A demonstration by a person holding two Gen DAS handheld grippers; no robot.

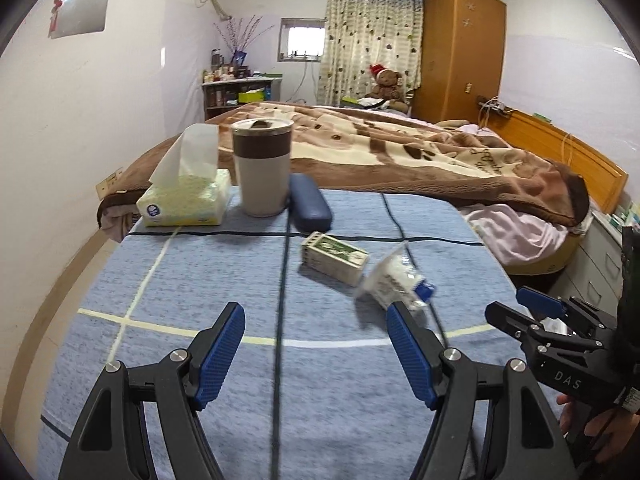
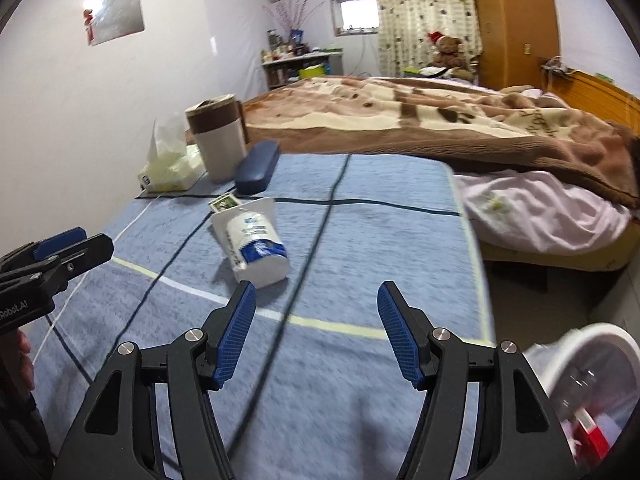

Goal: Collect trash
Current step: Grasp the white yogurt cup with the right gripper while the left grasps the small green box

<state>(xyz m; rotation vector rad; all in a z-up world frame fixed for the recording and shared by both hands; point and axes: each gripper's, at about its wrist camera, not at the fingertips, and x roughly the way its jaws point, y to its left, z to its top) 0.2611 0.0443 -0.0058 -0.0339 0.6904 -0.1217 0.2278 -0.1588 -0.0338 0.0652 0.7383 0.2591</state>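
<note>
Wrapper: a crumpled white-and-blue plastic wrapper (image 2: 256,246) lay on the blue cloth, at 12 o'clock from the right gripper, just past its left finger; touching neither tong.
Carton: a small green-and-white carton (image 1: 335,257) lay on its side at the wrapper's 11 o'clock, apparently touching it.
Right gripper (image 2: 316,304): fingers spread wide, nothing between the blue pads, hovering low over the cloth.
Left gripper (image 1: 316,322): fingers spread wide, holding nothing; wrapper at its 1 o'clock beside the right finger.
Bin: a white bin (image 2: 588,344) stood off the table edge at 4 o'clock in the right view, something red inside.
Surface: blue cloth (image 1: 200,280) with dark and pale grid lines covered the table.
Back row: tissue box (image 1: 184,200), lidded brown-banded cup (image 1: 262,168) and dark blue case (image 1: 310,202), side by side at 11 to 12 o'clock.
Room: bed with brown blanket (image 1: 420,152) beyond the table; teddy bear (image 1: 388,84), patterned curtain (image 1: 372,36), wooden wardrobe (image 1: 460,52), cluttered shelf (image 1: 240,88) at the far wall.
</note>
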